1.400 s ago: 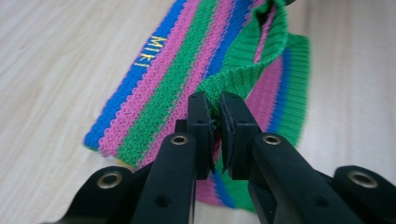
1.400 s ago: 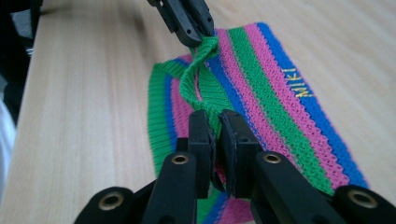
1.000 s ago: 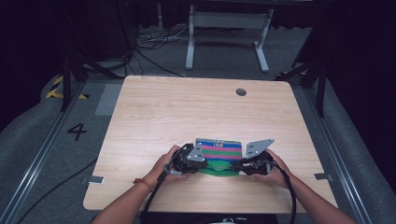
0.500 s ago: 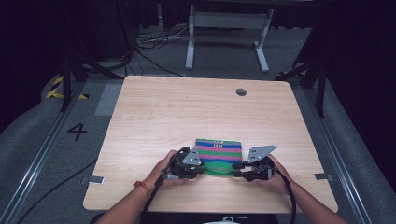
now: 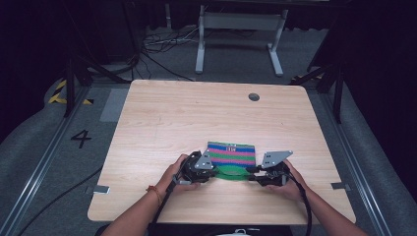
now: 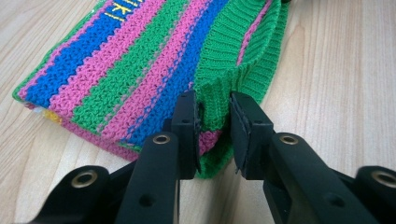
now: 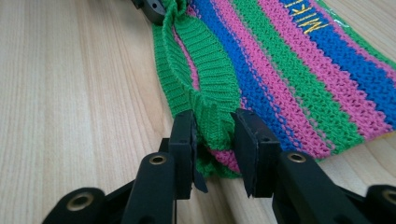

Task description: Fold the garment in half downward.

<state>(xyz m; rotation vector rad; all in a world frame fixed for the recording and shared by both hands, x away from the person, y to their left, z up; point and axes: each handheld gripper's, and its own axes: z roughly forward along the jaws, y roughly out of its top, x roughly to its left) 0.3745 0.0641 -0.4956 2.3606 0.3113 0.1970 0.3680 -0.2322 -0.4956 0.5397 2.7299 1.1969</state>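
Observation:
A folded knit cloth (image 5: 231,152) with pink, blue and green stripes lies on the wooden table (image 5: 196,118) near its front edge. Its green ribbed hem (image 6: 233,46) (image 7: 205,70) faces the person. My left gripper (image 5: 216,169) (image 6: 215,126) is at the hem's left corner and my right gripper (image 5: 248,172) (image 7: 212,135) at its right corner. The jaws of both have just been opening. A fold of the hem stands loosely between each pair of pads. The striped cloth body (image 6: 140,70) (image 7: 299,70) rests flat on the wood.
A round cable hole (image 5: 253,97) sits near the table's far right corner. Bare wood stretches to the left, right and far side of the cloth. A grey metal stand (image 5: 236,29) and cables (image 5: 157,49) are on the floor behind the table.
The right gripper's grey plate has dropped slightly. Both hands stay at the cloth's near corners, and the cloth has not shifted.

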